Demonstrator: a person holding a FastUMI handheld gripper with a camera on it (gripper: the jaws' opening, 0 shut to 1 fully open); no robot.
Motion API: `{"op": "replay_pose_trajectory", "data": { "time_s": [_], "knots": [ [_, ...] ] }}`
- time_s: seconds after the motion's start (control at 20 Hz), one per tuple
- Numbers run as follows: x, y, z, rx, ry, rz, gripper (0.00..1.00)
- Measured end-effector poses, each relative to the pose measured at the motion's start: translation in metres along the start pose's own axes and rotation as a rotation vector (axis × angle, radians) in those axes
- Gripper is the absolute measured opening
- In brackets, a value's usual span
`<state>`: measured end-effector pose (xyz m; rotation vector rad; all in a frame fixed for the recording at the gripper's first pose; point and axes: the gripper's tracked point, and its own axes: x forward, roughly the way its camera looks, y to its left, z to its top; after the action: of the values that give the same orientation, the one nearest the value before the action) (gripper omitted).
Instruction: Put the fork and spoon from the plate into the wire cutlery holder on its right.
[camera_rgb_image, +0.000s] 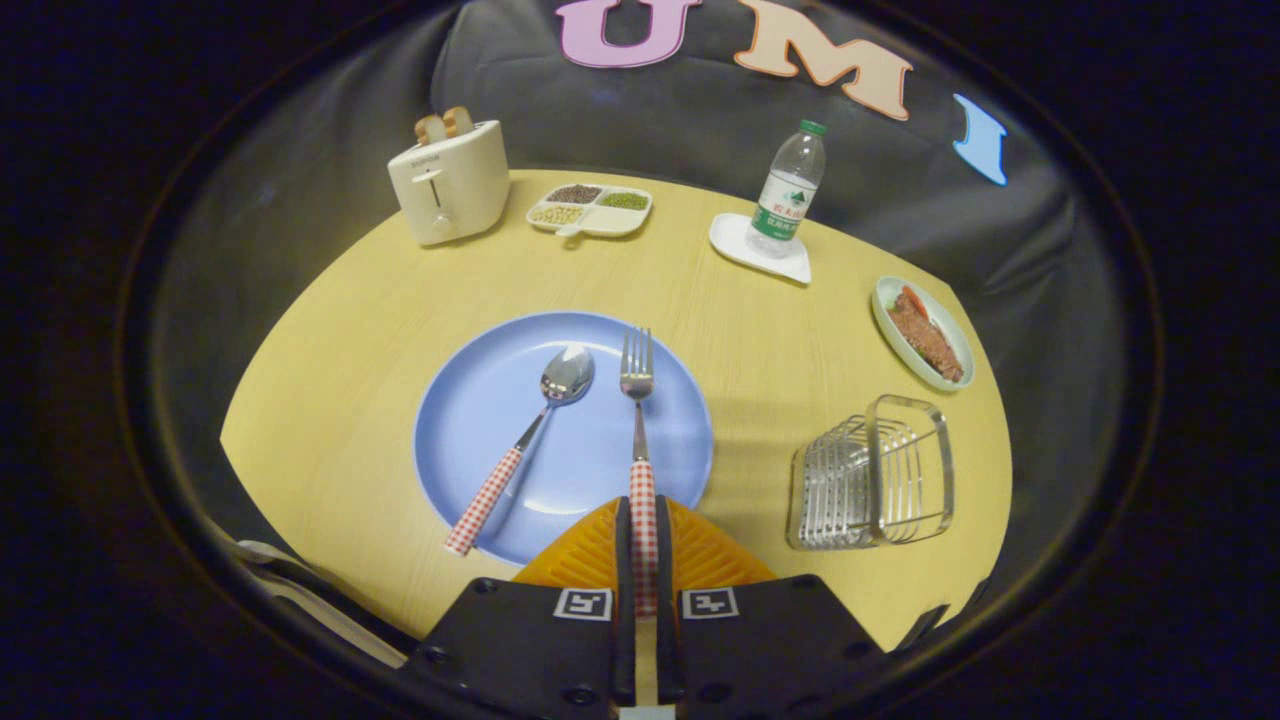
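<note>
A blue plate (480, 420) lies on the yellow table just ahead of my fingers. The fork (637, 400), with a red-and-white checked handle, points away from me over the plate's right half. My gripper (643, 530) is shut on the fork's handle, both fingers pressing its sides. The spoon (530, 430), with the same checked handle, lies slanted on the plate to the left of the fork, its handle end reaching over the near rim. The wire cutlery holder (872, 475) stands on the table to the right of the plate.
Beyond the plate stand a cream toaster (450, 180), a divided dish of beans (590, 208) and a water bottle (790, 190) on a white coaster. A small dish of food (922, 332) sits behind the holder. The table's near edge (330, 560) runs close to my fingers.
</note>
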<state>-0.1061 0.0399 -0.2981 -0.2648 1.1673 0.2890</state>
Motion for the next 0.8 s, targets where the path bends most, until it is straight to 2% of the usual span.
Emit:
{"op": "replay_pose_trajectory", "data": {
  "time_s": [0.45, 0.8],
  "knots": [
    [-0.043, -0.058, 0.014, -0.081, 0.038, 0.063, 0.11],
    [-0.06, -0.113, 0.01, -0.13, 0.079, 0.075, 0.11]
  ]
}}
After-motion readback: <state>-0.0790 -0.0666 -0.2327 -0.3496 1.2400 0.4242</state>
